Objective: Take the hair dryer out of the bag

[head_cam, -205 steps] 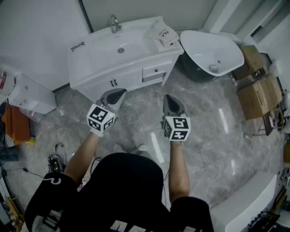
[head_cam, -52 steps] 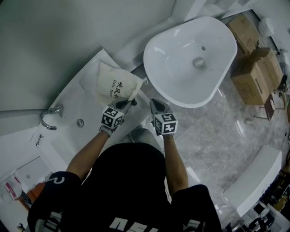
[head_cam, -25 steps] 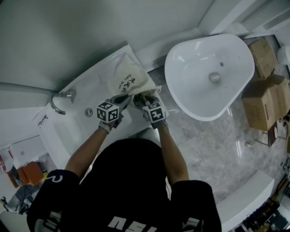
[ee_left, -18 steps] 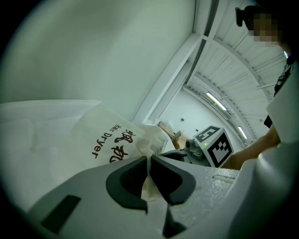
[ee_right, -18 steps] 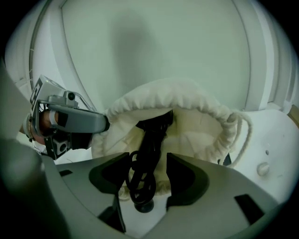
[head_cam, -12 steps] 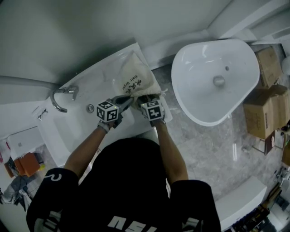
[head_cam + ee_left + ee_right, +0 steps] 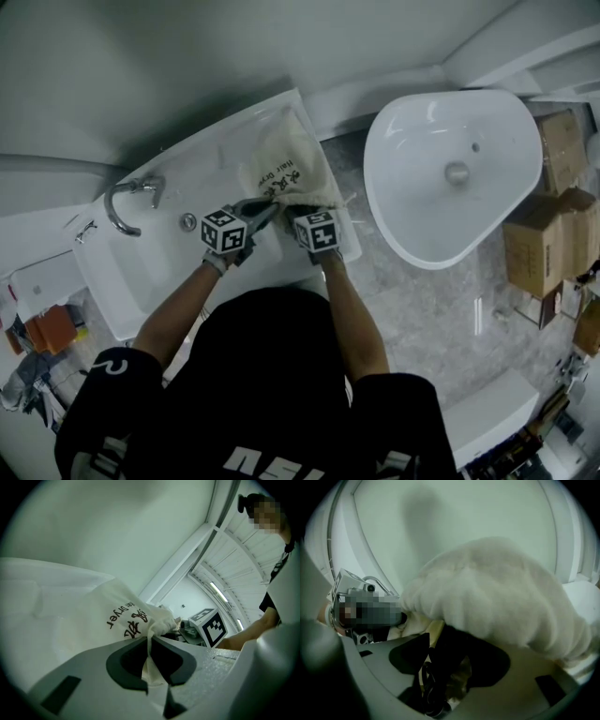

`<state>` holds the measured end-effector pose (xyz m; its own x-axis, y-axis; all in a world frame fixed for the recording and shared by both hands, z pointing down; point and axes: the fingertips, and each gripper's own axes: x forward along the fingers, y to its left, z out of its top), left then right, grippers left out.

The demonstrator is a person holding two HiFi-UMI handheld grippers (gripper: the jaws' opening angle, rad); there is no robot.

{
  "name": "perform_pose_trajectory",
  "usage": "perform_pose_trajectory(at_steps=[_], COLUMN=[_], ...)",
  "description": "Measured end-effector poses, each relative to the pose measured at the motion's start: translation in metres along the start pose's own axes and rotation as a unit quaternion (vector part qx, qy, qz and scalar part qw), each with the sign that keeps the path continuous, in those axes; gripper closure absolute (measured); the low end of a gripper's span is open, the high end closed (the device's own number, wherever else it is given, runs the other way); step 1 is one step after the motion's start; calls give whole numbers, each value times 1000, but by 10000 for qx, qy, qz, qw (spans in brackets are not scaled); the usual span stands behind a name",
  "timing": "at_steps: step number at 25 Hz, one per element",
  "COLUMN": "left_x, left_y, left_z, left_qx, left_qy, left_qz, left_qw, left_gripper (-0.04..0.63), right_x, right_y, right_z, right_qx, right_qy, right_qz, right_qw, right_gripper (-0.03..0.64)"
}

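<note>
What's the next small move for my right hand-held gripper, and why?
Probably close the right hand-held gripper on the hair dryer: its jaws have just been opening and straddle it at the mouth of the bag, which the left hand-held gripper pinches.

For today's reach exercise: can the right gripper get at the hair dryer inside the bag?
Likely yes: the left gripper holds the bag at its mouth, and the right gripper, fingers just opened, straddles a dark thing there.
</note>
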<state>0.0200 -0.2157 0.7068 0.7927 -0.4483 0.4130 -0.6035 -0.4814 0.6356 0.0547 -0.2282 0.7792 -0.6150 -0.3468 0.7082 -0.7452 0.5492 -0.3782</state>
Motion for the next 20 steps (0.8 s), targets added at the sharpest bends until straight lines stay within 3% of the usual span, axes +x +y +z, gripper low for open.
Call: perform_pose_trajectory(at_steps=[12,20], left_x=[0,0], left_y=[5,-2], left_z=[0,2], left_qx=[213,423], left_qy=[64,22], left_qz=[-8,4], left_qw=[9998,9991], left_gripper=[571,571], right_x=[5,-17], right_y=[2,-3], right_z=[-1,5], right_qx=[40,439], right_qy=[-72,-235], right_qz=[-29,-64], right_qw=[10000,9987], right_gripper=[379,420])
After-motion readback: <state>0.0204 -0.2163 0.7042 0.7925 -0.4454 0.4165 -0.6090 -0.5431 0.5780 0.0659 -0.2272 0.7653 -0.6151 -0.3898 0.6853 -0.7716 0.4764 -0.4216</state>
